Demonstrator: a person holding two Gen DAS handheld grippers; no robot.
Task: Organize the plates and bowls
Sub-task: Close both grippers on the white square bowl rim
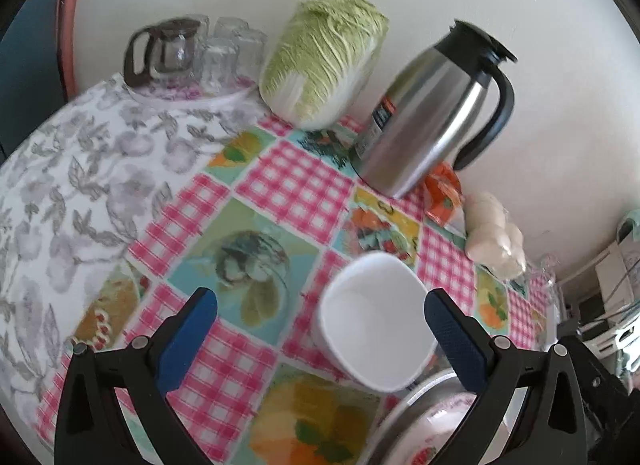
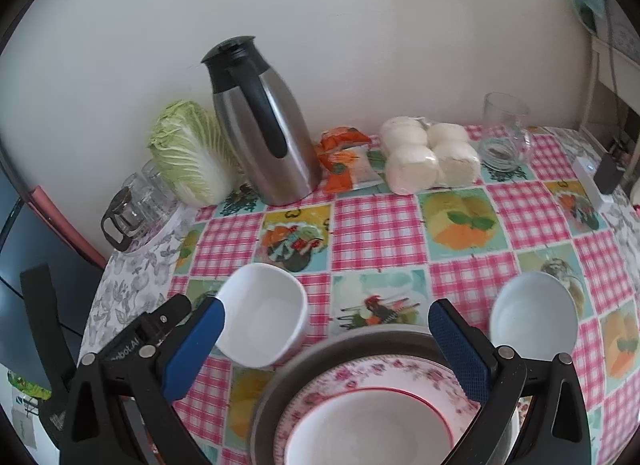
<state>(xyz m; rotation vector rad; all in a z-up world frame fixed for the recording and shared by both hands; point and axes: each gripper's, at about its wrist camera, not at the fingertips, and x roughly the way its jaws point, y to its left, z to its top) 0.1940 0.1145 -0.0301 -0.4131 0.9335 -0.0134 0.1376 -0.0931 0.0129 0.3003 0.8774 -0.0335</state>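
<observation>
Both your grippers, left gripper (image 1: 320,329) and right gripper (image 2: 326,335), hang spread wide, holding nothing. Nearest you sits the flowered plate (image 2: 368,417) on a grey plate (image 2: 280,381); a square bowl (image 2: 262,325) lies just left of it, a round bowl (image 2: 534,315) just right, and the steel jug (image 2: 260,125) well behind.

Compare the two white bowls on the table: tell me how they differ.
The squarish bowl has rounded corners and steep sides; the round bowl has a circular rim. The squarish bowl sits left of the floral plate, beside the left tongs; the round bowl sits to its right. Both are plain white, upright and empty.
</observation>
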